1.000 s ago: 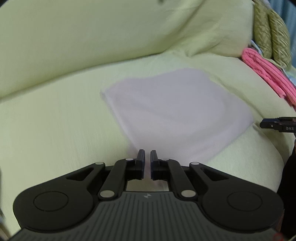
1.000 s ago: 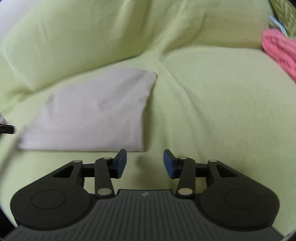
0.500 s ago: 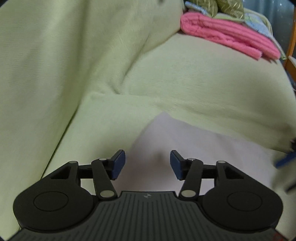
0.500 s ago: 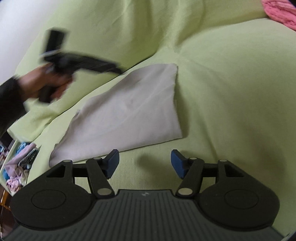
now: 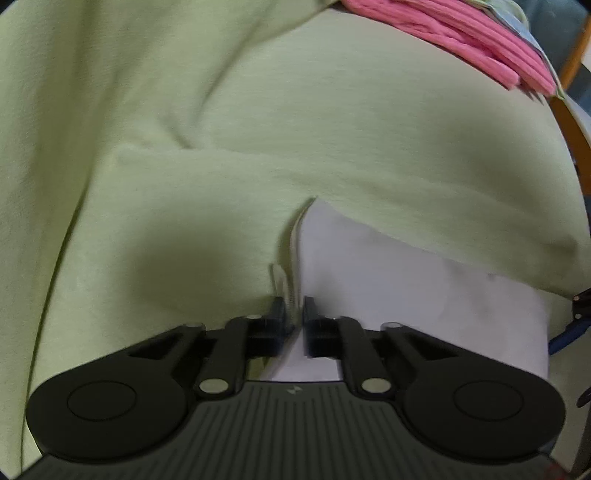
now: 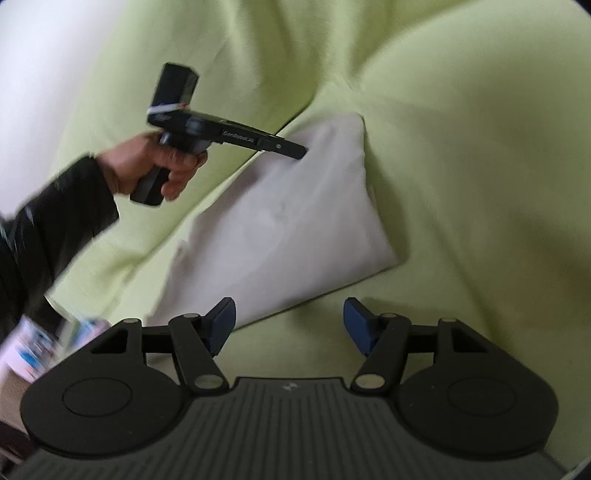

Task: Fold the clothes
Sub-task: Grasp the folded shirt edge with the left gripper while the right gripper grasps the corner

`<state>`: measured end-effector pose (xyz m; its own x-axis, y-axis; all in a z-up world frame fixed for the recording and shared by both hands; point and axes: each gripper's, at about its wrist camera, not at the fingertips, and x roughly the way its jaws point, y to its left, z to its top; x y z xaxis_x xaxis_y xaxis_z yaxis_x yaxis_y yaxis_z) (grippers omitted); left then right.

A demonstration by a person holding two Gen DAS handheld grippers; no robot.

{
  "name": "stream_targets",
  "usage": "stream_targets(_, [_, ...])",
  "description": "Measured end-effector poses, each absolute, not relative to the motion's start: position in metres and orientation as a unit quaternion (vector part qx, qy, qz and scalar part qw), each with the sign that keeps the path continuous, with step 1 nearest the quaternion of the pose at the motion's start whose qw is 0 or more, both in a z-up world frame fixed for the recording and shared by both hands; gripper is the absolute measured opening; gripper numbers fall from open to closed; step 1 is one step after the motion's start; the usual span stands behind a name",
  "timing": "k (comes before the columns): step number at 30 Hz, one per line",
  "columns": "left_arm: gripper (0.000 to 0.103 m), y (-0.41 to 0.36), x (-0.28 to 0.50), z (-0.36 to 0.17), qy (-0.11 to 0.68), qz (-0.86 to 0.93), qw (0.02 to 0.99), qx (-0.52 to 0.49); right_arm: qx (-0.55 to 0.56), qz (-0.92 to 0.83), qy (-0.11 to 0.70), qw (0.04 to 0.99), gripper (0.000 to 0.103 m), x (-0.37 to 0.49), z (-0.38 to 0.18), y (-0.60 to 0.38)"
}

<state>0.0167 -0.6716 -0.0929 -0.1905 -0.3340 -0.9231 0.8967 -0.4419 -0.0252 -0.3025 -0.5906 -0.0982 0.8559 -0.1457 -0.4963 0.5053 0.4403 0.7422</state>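
I see matt, smooth pale cloth in the folded garment (image 6: 280, 221), lying on a soft yellow-green fabric sofa cover (image 5: 369, 129) with a fine weave. At one o'clock, a pink ribbed knit (image 5: 461, 33). My right gripper (image 6: 289, 325) looks matt black plastic.

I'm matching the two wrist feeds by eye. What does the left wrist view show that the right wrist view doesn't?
Only the left wrist view shows the pink folded clothes at the sofa's far end and the left tool nearly shut at the pale cloth's edge. Only the right wrist view shows the hand holding that tool from the side, and the right tool with its jaws wide apart over bare cover. Both show the pale cloth and the green sofa cover.
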Motion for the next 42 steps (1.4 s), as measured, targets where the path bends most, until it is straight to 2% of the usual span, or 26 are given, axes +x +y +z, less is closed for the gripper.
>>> stream_targets(5, [0.006, -0.659, 0.021, -0.089, 0.297, -0.715, 0.451, 0.443, 0.543, -0.206, 0.146, 0.801, 0.074, -0.304, -0.105, -0.592])
stream_targets(10, [0.006, -0.650, 0.035, -0.088, 0.316, -0.724, 0.461, 0.404, 0.556, -0.275, 0.103, 0.778, 0.070, -0.308, -0.110, -0.595])
stream_targets(14, [0.006, -0.649, 0.041, -0.091, 0.326, -0.728, 0.461, 0.390, 0.577, -0.256, 0.066, 0.773, 0.079, -0.296, -0.116, -0.594])
stream_targets(16, [0.006, -0.649, 0.042, -0.092, 0.327, -0.729, 0.462, 0.384, 0.586, -0.243, 0.054, 0.771, 0.079, -0.289, -0.117, -0.594])
stream_targets(21, [0.006, -0.647, 0.045, -0.092, 0.329, -0.732, 0.464, 0.376, 0.582, -0.279, 0.055, 0.762, 0.064, -0.283, -0.115, -0.610])
stream_targets(22, [0.006, -0.647, 0.045, -0.092, 0.328, -0.732, 0.465, 0.375, 0.574, -0.284, 0.065, 0.765, 0.056, -0.279, -0.114, -0.612])
stream_targets(23, [0.006, -0.646, 0.045, -0.092, 0.328, -0.732, 0.466, 0.373, 0.570, -0.288, 0.072, 0.767, 0.039, -0.276, -0.113, -0.614])
stream_targets(24, [0.006, -0.646, 0.046, -0.092, 0.327, -0.732, 0.468, 0.371, 0.572, -0.288, 0.076, 0.764, 0.029, -0.275, -0.114, -0.616])
stream_targets(25, [0.006, -0.644, 0.046, -0.092, 0.327, -0.732, 0.472, 0.367, 0.579, -0.286, 0.078, 0.760, 0.013, -0.275, -0.116, -0.618])
stream_targets(26, [0.006, -0.642, 0.047, -0.090, 0.327, -0.732, 0.477, 0.361, 0.584, -0.282, 0.078, 0.757, 0.009, -0.277, -0.118, -0.621])
stream_targets(30, [0.004, -0.623, 0.053, -0.075, 0.320, -0.728, 0.510, 0.329, 0.557, -0.260, 0.074, 0.786, 0.006, -0.281, -0.098, -0.635])
stream_targets(34, [0.004, -0.588, 0.078, -0.020, 0.303, -0.724, 0.568, 0.248, 0.470, -0.243, 0.072, 0.846, 0.006, -0.275, -0.040, -0.662])
stream_targets(42, [0.004, -0.469, 0.102, 0.110, 0.237, -0.705, 0.664, 0.077, 0.162, -0.205, 0.078, 0.962, 0.005, -0.245, 0.124, -0.679])
